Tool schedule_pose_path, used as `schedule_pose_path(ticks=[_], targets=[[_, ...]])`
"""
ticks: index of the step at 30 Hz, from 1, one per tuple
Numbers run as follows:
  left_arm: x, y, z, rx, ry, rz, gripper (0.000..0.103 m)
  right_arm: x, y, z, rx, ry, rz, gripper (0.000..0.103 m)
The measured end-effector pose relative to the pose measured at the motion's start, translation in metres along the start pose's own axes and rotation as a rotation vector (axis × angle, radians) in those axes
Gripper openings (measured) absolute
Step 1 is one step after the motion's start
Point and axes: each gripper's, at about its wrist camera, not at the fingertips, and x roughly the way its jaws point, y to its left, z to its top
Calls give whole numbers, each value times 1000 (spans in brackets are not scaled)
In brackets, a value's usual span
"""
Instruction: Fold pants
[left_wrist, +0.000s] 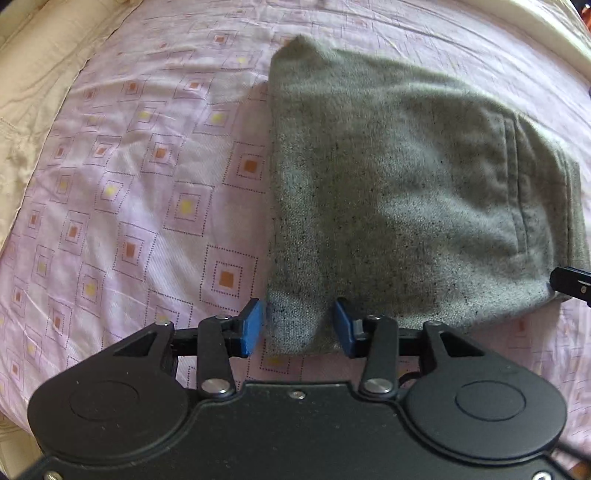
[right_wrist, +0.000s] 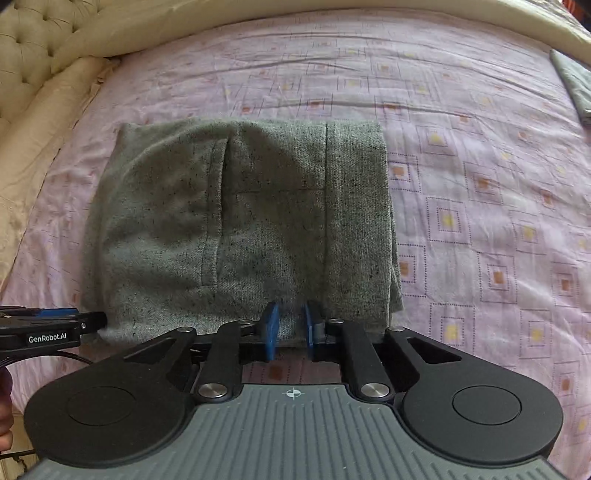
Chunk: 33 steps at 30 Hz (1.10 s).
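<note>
- Both views are lit by soft, even daylight, moderately bright, with no hard glare.
- A broad, soft-edged shadow lies on the grey pants (left_wrist: 406, 192), darkest near their middle in the left wrist view; the same kind of dim patch sits on the cloth in the right wrist view.
- Fisheye distortion bends the bed sheet (left_wrist: 129, 184) strongly: its square pattern curves and shrinks toward the edges, and the corners go dark.
- The left wrist view is slightly smeared by motion blur, most clearly on the far edge of the pants and the sheet's pattern.
- The right wrist view is sharper; the cloth's weave and speckles read clearly, and the far headboard (right_wrist: 44, 33) is softer.
- The black housing of each claw shows dull highlights and dust specks.
</note>
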Motion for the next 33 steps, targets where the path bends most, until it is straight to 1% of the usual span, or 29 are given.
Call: schedule_pose_path(ticks=[1,3,5,8,10,12,14,15,17,19,20,21,22,23,25,27,29,31,33], targets=[[-5,2,3,-6,-10,2,51,-7,1,3,1,-29,0,14],[-17,5,10,-13,-54,8,51,-24,5,11,-28,-143,-11,15],[-27,7,20,-19,-99,12,51,-33,9,26,-58,-227,-26,15],[-38,5,36,-29,-139,21,51,-29,11,57,-78,-257,-64,15],[-49,0,45,-27,-165,29,51,-29,13,70,-85,-272,-82,15],[-59,-3,50,-29,-198,25,52,-34,14,74,-85,-296,-75,16],[-69,-7,51,-35,-208,26,54,-34,10,75,-88,-310,-57,16],[-72,-9,51,-39,-209,20,55,-29,9,76,-96,-310,-61,16],[-77,-13,46,-44,-214,13,55,-10,9,80,-107,-271,-61,16],[-82,-19,39,-53,-213,36,55,22,3,84,-105,-153,-68,15],[-84,-21,34,-55,-213,49,55,36,1,85,-110,-120,-74,15],[-86,-23,29,-56,-216,60,55,45,-1,83,-129,-117,-67,14],[-89,-25,23,-59,-219,73,55,46,0,81,-148,-135,-61,14],[-92,-26,18,-66,-224,86,55,41,1,79,-161,-151,-57,14],[-99,-29,7,-87,-225,99,55,19,2,70,-173,-191,-26,15],[-104,-32,-4,-100,-223,92,55,-10,0,56,-171,-228,2,15],[-111,-38,-16,-106,-222,101,55,-41,-3,38,-165,-259,14,16],[-116,-45,-27,-115,-222,108,56,-70,-6,18,-156,-276,6,16],[-121,-53,-38,-123,-212,105,59,-94,-9,0,-152,-272,-12,16]])
